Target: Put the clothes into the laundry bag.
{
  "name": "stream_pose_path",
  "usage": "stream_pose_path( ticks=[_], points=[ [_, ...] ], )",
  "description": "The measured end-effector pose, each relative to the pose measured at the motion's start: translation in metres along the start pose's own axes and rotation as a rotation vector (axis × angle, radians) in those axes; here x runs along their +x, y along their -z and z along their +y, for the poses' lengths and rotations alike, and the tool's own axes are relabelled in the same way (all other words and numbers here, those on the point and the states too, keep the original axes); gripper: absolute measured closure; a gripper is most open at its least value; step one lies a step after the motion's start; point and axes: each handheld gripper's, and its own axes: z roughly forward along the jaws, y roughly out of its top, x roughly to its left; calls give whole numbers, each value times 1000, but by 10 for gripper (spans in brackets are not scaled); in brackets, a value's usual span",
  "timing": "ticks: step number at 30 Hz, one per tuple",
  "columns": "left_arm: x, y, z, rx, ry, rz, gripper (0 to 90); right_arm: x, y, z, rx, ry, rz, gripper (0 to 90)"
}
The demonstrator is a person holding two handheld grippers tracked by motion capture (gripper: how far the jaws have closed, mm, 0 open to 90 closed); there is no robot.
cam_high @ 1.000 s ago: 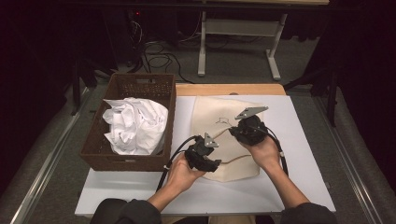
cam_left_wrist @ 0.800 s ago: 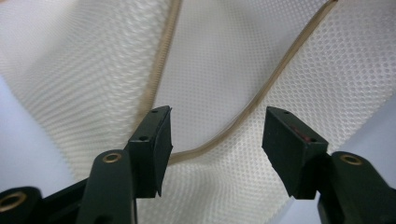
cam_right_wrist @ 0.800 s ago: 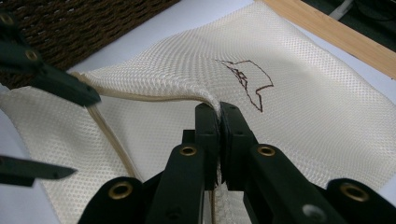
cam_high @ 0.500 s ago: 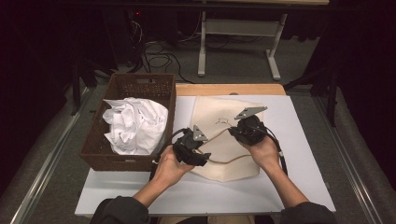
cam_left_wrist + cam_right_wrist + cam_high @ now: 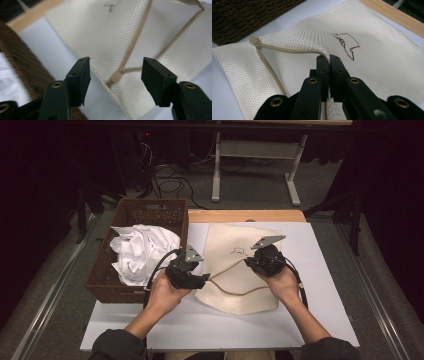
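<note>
A cream mesh bag (image 5: 235, 245) with a tan zipper lies flat on the white table (image 5: 325, 285). My right gripper (image 5: 248, 262) is shut on the bag's upper layer at the zipper edge and lifts it a little; in the right gripper view the jaws (image 5: 329, 58) pinch the mesh (image 5: 374, 62) beside a small dark stitched mark. My left gripper (image 5: 204, 280) hovers at the bag's left edge with its jaws open. In the left gripper view (image 5: 115, 66) the zipper pull (image 5: 115, 78) lies on the bag (image 5: 100, 37) beyond the gap, untouched.
A brown wicker basket (image 5: 150, 210) holding crumpled white cloth (image 5: 142, 252) stands at the table's left, close to my left hand. A wooden strip (image 5: 245, 215) runs along the far edge. Cables and a metal frame stand on the floor beyond.
My left gripper has moved left and slightly up, from over the bag to its left edge near the basket. The right gripper has kept its grip and place.
</note>
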Motion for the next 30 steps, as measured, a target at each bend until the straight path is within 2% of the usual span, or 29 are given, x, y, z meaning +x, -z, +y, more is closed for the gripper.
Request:
stream_pose_path(
  ticks=[2, 4, 8, 10, 14, 26, 30],
  points=[
    [2, 2, -1, 0, 6, 0, 426, 1, 1, 0, -8, 10, -8, 880],
    [9, 4, -2, 21, 18, 8, 427, 1, 0, 1, -6, 15, -12, 880],
    [18, 8, -4, 29, 49, 6, 429, 0, 0, -1, -15, 8, -10, 880],
    [22, 10, -6, 32, 45, 35, 432, 0, 0, -2, -13, 5, -12, 880],
    [31, 13, -9, 29, 77, 46, 444, -1, 0, -3, -10, -1, -14, 880],
    [61, 18, -16, 98, 125, 122, 417, -3, 1, -6, -11, 5, -16, 880],
    [71, 18, -20, 121, 128, 155, 406, -5, 0, -9, -7, 1, -20, 880]
  ],
)
